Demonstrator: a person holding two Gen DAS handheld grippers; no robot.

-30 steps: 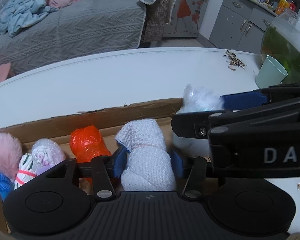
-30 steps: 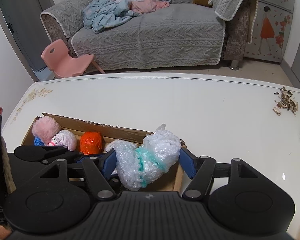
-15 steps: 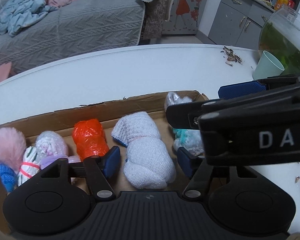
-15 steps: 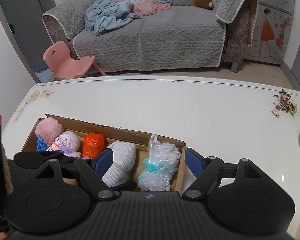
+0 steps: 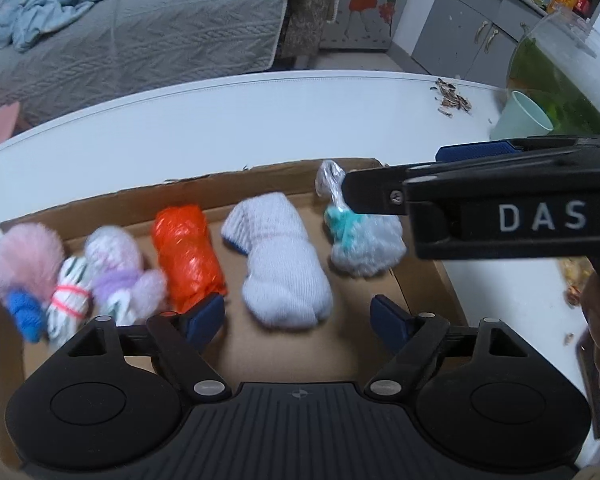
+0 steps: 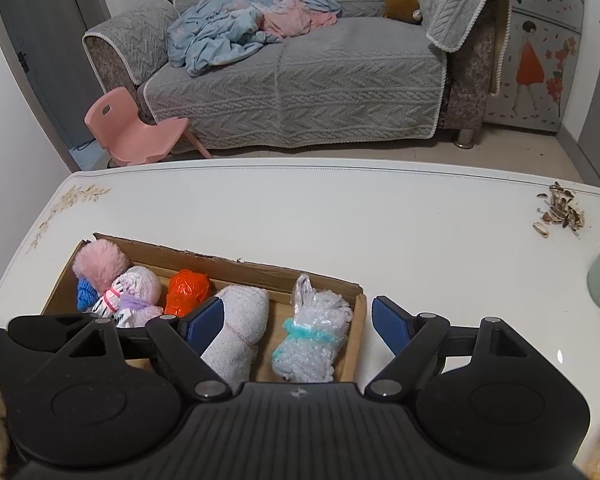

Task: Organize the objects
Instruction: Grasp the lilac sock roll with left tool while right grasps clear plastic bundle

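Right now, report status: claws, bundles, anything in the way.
Left claw open, empty, over the cardboard box. Right claw open, empty. White sock roll and bubble-wrap bundle lie in the box. Nothing between claws and bundles.

Our left gripper [image 5: 298,318] and right gripper [image 6: 298,319] both hang wide open — fingers spread, holding nothing.

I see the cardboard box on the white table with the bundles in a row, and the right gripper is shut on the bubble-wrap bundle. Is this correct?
Not quite. The right gripper is open; the bubble-wrap bundle lies released in the cardboard box on the white table, as the right wrist view shows.
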